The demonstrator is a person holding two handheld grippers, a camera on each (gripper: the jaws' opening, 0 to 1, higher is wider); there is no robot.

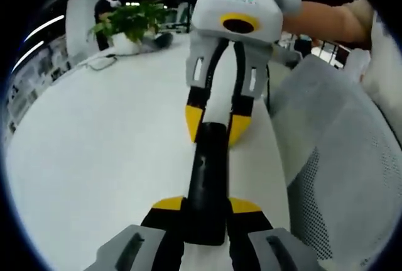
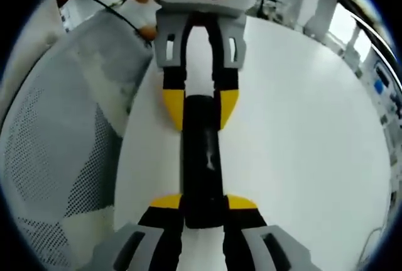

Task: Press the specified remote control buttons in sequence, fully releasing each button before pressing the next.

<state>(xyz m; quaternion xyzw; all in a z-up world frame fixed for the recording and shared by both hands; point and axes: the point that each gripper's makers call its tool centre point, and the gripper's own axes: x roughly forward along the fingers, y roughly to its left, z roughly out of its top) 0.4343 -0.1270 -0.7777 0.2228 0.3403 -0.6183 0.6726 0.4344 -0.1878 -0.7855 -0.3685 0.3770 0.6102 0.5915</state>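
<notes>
**Remote held at both ends above the tabletop edge**

In the left gripper view, the left gripper point(image 1: 207, 211) is seen closed on the near end of a black remote point(image 1: 206, 183), its yellow-tipped jaws pressed against both sides. The far end is clamped in the same way by the right gripper point(image 1: 213, 126), which is carried by a hand point(image 1: 326, 19). The same grip is shown in the right gripper view: the right gripper point(image 2: 204, 211) is closed on the remote point(image 2: 201, 158), and the left gripper point(image 2: 201, 110) holds the opposite end.

The remote is thus held between the two grippers, close to the edge of the white tabletop point(image 1: 107, 158) beside a mesh chair point(image 1: 339, 176). A potted plant point(image 1: 129, 29) stands at the far edge.

No button is seen being pressed, and the buttons cannot be made out. The pressing sequence is judged to be not yet under way or between presses; how much remains cannot be told.
</notes>
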